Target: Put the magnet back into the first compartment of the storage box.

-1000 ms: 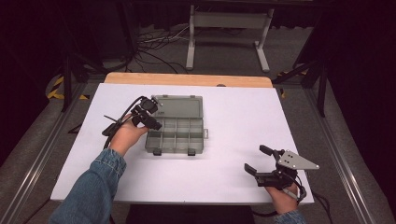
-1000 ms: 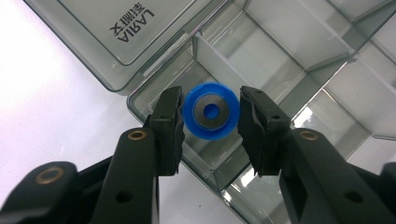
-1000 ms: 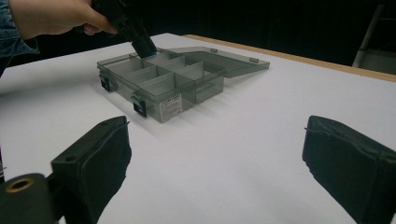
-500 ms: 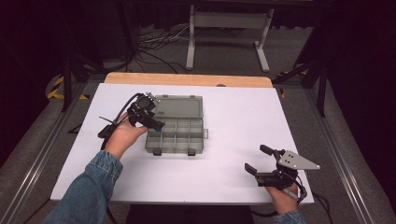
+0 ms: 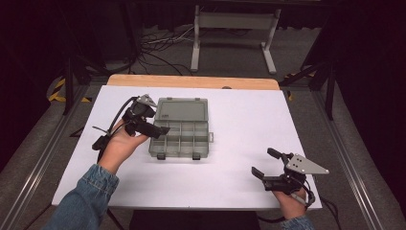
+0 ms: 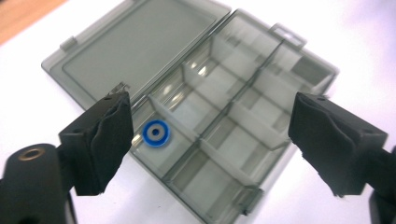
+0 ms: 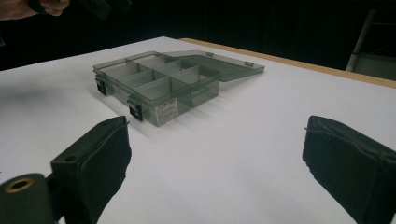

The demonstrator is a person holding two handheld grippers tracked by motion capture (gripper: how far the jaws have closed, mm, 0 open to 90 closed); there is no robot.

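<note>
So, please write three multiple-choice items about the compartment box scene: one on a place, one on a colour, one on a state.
1. Where does the ring lie?
A. in a compartment of the box
B. on the lid
C. on the table

2. What colour is the ring?
A. red
B. blue
C. green

3. How is the box lid?
A. shut
B. removed
C. open, lying flat

Key: 1 A, the ring lies inside a compartment of the compartment box; 2 B, it shows blue with a pale centre; 3 C, the lid lies flat beside the compartments.

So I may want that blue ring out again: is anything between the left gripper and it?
Nothing visible. The blue ring lies alone in an open compartment of the organizer box, lid folded back, below the open left gripper.
</note>
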